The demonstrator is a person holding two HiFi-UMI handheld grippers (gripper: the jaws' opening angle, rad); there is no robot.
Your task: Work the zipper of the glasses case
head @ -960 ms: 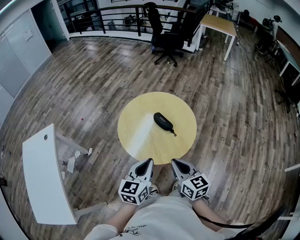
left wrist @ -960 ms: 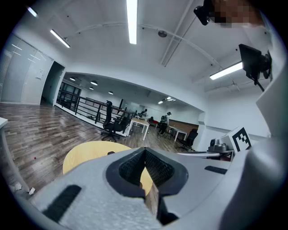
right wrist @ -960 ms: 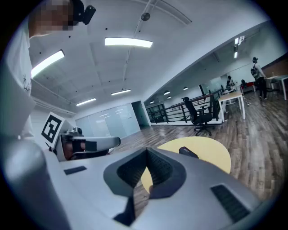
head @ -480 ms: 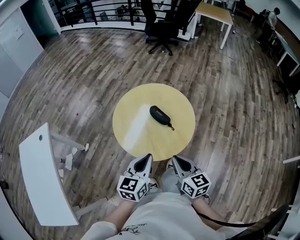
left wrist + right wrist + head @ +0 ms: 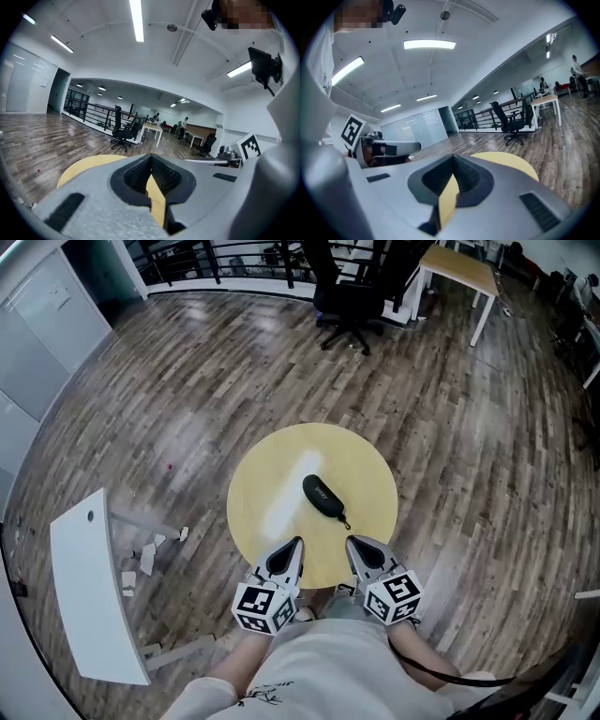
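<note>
A black, elongated glasses case (image 5: 323,497) lies closed on the round yellow table (image 5: 272,474), a little right of its middle, with a small zipper pull at its near right end. My left gripper (image 5: 292,547) and right gripper (image 5: 355,545) are side by side over the table's near edge, short of the case and apart from it. Both are shut with nothing in them. The case is hidden in both gripper views. The left gripper (image 5: 151,157) and the right gripper (image 5: 452,158) each show only a sliver of table between the jaws.
A white panel (image 5: 94,587) lies on the wooden floor at left, with small white scraps (image 5: 150,557) beside it. Far back stand a black office chair (image 5: 352,296), a wooden desk (image 5: 459,268) and a railing.
The table and case have drawn nearer in the head view. Both grippers, earlier just short of the table's edge, are now over its near rim. Their jaws stay shut.
</note>
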